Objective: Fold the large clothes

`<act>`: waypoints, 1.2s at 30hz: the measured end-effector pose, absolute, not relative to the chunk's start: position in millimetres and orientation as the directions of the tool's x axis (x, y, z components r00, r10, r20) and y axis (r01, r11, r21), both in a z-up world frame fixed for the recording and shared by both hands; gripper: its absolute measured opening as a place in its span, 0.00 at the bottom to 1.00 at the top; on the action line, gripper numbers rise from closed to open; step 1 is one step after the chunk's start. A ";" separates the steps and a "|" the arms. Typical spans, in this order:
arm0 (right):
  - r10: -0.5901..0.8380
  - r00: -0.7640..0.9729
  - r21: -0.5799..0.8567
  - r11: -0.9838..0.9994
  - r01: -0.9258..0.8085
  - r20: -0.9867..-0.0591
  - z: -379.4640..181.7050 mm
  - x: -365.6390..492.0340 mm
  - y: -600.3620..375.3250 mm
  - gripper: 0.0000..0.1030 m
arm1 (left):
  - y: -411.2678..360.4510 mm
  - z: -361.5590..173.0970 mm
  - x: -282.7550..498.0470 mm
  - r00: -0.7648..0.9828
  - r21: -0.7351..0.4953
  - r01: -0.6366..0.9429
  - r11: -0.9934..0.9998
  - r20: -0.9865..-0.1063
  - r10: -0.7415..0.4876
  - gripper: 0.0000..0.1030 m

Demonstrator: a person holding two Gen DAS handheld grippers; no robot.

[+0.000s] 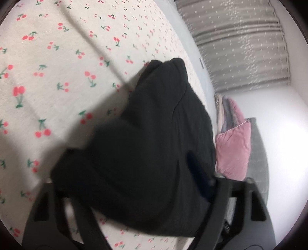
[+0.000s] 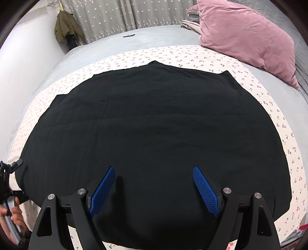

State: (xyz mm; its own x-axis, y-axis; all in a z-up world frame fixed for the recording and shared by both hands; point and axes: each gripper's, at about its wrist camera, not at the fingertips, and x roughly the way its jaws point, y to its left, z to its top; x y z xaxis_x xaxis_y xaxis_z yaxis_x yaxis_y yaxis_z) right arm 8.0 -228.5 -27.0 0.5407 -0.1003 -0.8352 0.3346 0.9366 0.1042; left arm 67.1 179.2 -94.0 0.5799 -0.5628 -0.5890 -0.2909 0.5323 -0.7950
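Black garment [image 2: 150, 125] spread flat on the cherry-print sheet [image 2: 256, 107] over the bed [image 2: 146, 38], long axis running 9 to 3 o'clock. Right gripper [image 2: 154, 190] hovering over the near hem, jaws wide apart, holding nothing. Left gripper [image 1: 134, 192] at the 9 o'clock edge with a bunched fold between its fingers; grip too blurred to tell. Pink pillow [image 2: 248, 38] at 1 o'clock, curtains [image 2: 123, 15] at 12 o'clock.

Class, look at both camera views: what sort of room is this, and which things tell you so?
Most likely a bedroom. A black garment lies spread on a bed covered by a cherry-print sheet, a pink pillow rests near its far corner, and star-patterned curtains hang behind.
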 end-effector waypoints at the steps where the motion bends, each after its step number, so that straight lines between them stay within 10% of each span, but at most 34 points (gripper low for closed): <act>1: -0.100 0.541 0.103 0.937 0.333 -0.835 -27.4 8.6 -227.8 0.82 | 178.8 -97.0 70.4 0.585 -0.800 -0.292 0.525 -0.583 -0.563 0.62; 11: -0.047 0.594 0.151 0.948 0.279 -0.803 -26.9 14.5 -211.9 0.82 | 172.0 -79.0 83.0 0.664 -0.826 -0.236 0.512 -0.522 -0.536 0.33; 17: 0.008 0.646 0.192 0.958 0.215 -0.763 -19.3 15.7 -197.1 0.79 | 165.2 -22.7 73.0 0.746 -0.835 -0.051 0.547 -0.396 -0.535 0.30; 26: 0.203 0.678 0.330 0.942 0.061 -0.706 -11.9 37.3 -155.4 0.38 | 212.0 -21.6 70.3 0.809 -0.820 -0.137 0.556 -0.416 -0.415 0.30; 36: 0.273 0.545 0.350 0.936 0.041 -0.793 -62.0 87.0 -127.1 0.35 | 158.0 31.4 59.9 0.796 -0.729 0.194 0.657 -0.274 -0.539 0.30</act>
State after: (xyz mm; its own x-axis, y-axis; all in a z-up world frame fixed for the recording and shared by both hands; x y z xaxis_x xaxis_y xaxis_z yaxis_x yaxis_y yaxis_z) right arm 87.0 -127.1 -62.0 0.5451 0.2728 -0.7927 0.0408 0.9358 0.3502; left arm 59.9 158.0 31.4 0.7965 -0.5391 -0.2738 0.1940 0.6567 -0.7288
